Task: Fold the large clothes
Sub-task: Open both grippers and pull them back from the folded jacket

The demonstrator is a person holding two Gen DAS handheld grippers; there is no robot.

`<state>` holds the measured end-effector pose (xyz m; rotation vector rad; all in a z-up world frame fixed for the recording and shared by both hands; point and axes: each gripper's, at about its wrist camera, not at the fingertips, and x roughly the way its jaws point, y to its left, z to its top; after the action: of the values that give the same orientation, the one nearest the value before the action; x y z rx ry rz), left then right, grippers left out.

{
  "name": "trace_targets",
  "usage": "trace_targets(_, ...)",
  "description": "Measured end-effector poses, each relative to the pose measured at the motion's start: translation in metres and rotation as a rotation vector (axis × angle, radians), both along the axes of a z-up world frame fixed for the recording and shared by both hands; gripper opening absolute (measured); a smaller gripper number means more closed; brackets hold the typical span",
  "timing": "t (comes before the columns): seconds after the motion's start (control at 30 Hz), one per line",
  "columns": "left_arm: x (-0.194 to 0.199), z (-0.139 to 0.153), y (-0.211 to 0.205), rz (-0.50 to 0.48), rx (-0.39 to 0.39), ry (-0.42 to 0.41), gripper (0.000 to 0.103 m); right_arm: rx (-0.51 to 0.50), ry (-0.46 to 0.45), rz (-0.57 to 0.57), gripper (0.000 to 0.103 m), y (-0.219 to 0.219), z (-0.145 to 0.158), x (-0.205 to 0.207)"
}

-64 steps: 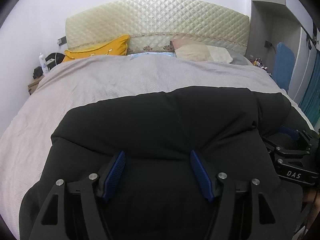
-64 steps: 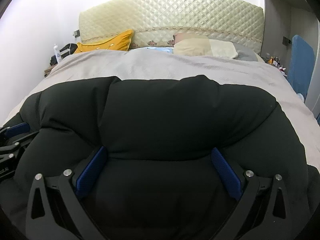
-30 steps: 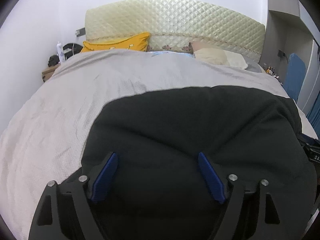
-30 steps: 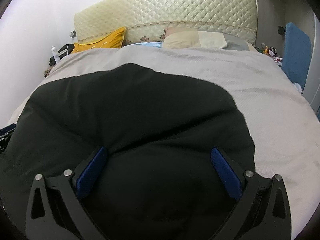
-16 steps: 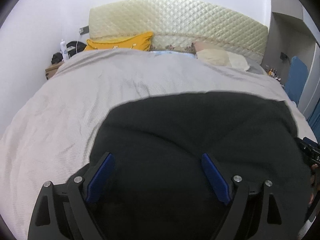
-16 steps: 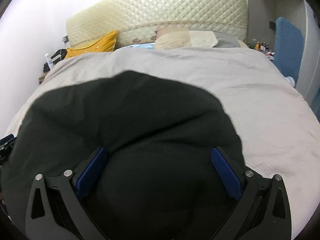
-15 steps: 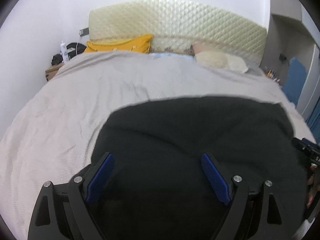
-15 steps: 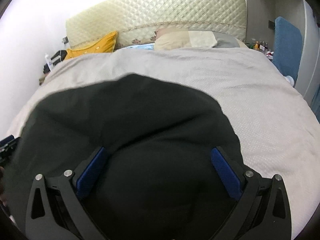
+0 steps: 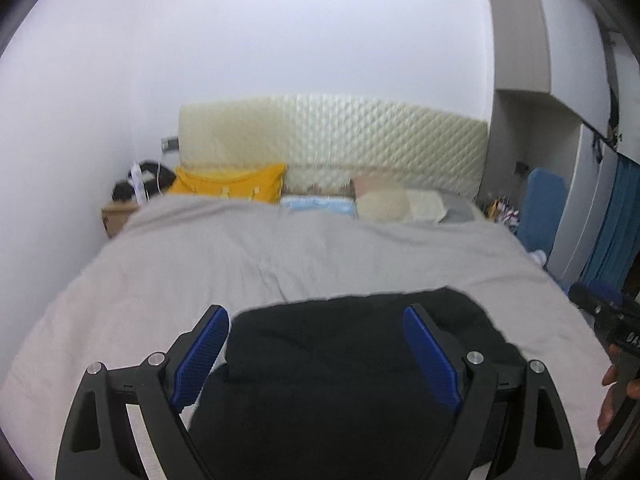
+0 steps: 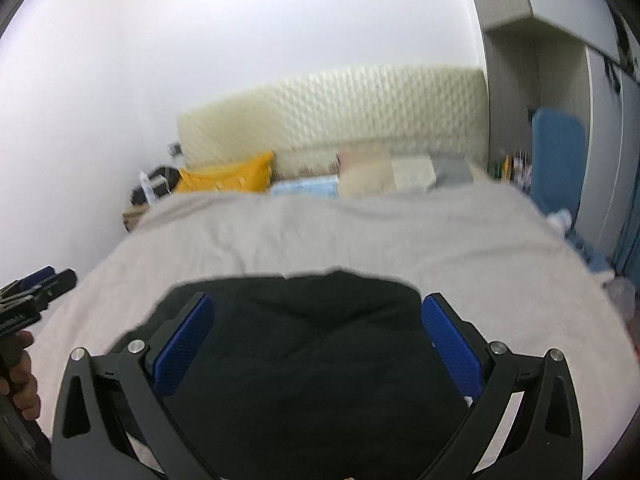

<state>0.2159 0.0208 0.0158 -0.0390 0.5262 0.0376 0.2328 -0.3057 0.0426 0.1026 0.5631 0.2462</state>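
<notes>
A black padded garment (image 9: 344, 364) lies folded in a compact bundle on the grey bedspread (image 9: 280, 256) near the foot of the bed; it also shows in the right wrist view (image 10: 304, 344). My left gripper (image 9: 316, 344) is open, its blue pads (image 9: 200, 356) wide apart above the bundle. My right gripper (image 10: 316, 336) is open too, pads (image 10: 450, 344) either side of the bundle and raised off it. Each gripper shows at the edge of the other's view: the right one (image 9: 616, 324) and the left one (image 10: 28, 292).
A quilted cream headboard (image 9: 332, 148) stands at the far end with a yellow pillow (image 9: 228, 186) and beige pillows (image 9: 396, 204). A nightstand (image 9: 120, 212) is at the far left. A blue board (image 10: 558, 156) and wardrobe stand on the right.
Both grippers have pulled back and up from the garment. The black bundle now looks much smaller and lower in both views, with more bedspread and wall visible.
</notes>
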Motion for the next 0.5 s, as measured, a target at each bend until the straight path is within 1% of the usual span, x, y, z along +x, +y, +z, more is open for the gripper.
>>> trace_targets(0.03, -0.016, 0.017, -0.006, -0.006, 0.012, -0.029, 0.089, 0.0, -0.019, 0.001, 0.103, -0.002, 0.01, -0.008)
trace_targets(0.07, -0.024, 0.028, -0.008, -0.009, 0.018, -0.047, 0.09, -0.003, -0.057, 0.0, 0.103, -0.002, 0.033, -0.024)
trace_targets(0.1, -0.037, 0.043, -0.013, -0.017, 0.02, -0.071, 0.09, -0.006, -0.085, 0.0, 0.103, -0.003, 0.049, -0.036)
trace_targets(0.17, -0.059, 0.064, -0.018, -0.033, 0.011, -0.111, 0.09, -0.007, -0.136, 0.012, 0.103, -0.004, 0.078, -0.058)
trace_targets(0.23, -0.084, 0.085, -0.023, -0.033, 0.006, -0.158, 0.09, -0.003, -0.175, 0.023, 0.103, -0.004, 0.097, -0.076)
trace_targets(0.3, -0.101, 0.097, -0.028, -0.049, 0.005, -0.187, 0.091, 0.0, -0.224, 0.04, 0.103, -0.003, 0.117, -0.103)
trace_targets(0.4, -0.128, 0.11, -0.033, -0.054, 0.022, -0.22, 0.092, -0.002, -0.276, 0.058, 0.103, 0.0, 0.129, -0.135)
trace_targets(0.5, -0.153, 0.11, -0.033, -0.044, 0.024, -0.232, 0.092, -0.019, -0.31, 0.07, 0.103, 0.005, 0.128, -0.166)
